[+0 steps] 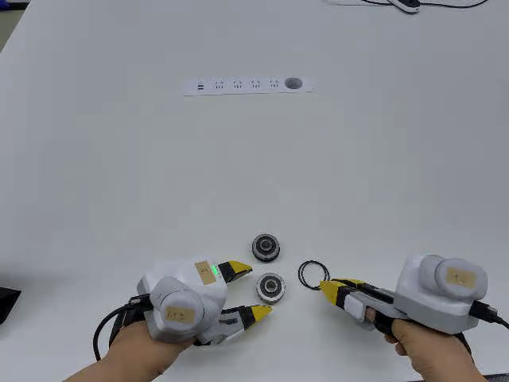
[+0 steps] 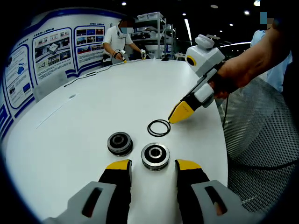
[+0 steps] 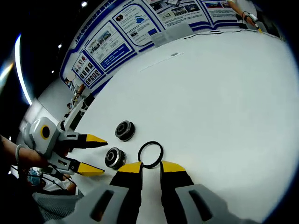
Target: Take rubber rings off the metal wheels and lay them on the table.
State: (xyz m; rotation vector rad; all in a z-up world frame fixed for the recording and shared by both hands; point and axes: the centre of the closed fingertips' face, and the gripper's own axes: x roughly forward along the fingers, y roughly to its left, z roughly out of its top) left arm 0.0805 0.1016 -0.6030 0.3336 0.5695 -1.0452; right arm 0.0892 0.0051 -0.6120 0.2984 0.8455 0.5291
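Nearest the lens, along the bottom edge of the head view, the left tongs [image 1: 250, 290] are held by the left hand [image 1: 139, 350] at lower left, and the right tongs [image 1: 326, 288] by the right hand [image 1: 433, 350] at lower right. The left tongs are seen wide open and nothing is gripped. A bare wheel [image 1: 270, 287] lies just off their yellow tips, in line with the gap and untouched. It is shown as a bright silver disc with a dark hub, laid flat on the white table [image 1: 358, 183] with its centre hole pointing straight up. Just above it in the frame a second wheel [image 1: 266, 247] is laid flat the same way, and its rim is wrapped in black.

To the right of both wheels a rubber ring [image 1: 313, 274] lies flat on the table, free of either wheel and just off the tips of the right tongs. It is thin, black and round, so no long axis can be given. Its outline looks doubled, and whether one ring or two overlapped ones lie there cannot be told. In the right gripper view the jaws of the right tongs are parted only narrowly, with bare table seen between them and the ring just beyond the tips; nothing is gripped. A white power strip [image 1: 246, 85] lies well apart, in the upper middle of the head view.
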